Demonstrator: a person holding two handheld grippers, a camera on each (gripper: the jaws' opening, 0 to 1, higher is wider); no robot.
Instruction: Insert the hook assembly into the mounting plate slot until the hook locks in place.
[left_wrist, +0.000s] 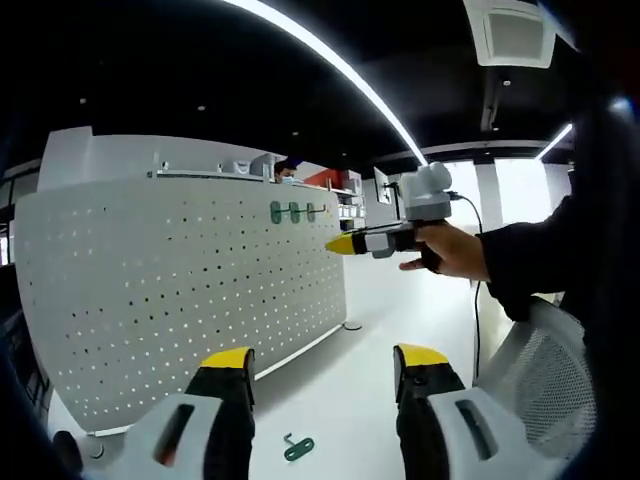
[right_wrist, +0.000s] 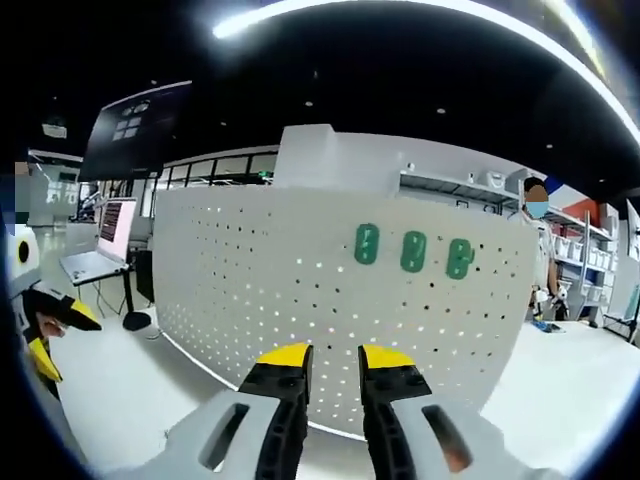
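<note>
Three green plates (right_wrist: 412, 250) sit in a row high on the white pegboard (right_wrist: 300, 290), spaced a little apart; in the left gripper view they show small near the board's upper right (left_wrist: 292, 212). One green hook (left_wrist: 297, 447) lies flat on the white table (left_wrist: 360, 380) in front of the board's lower edge, between the left gripper's (left_wrist: 325, 365) jaws in that view and touching neither. Those jaws stand wide apart with nothing in them. To the right of the board, a hand (left_wrist: 455, 250) holds the right gripper (left_wrist: 345, 243) up level with the plates; its yellow tips look close together. In its own view the right gripper (right_wrist: 335, 358) points at the board below the plates, jaws narrowly parted and empty. A person (right_wrist: 540, 250) stands past the board's right edge. Open tabletop runs between the board and both grippers.
</note>
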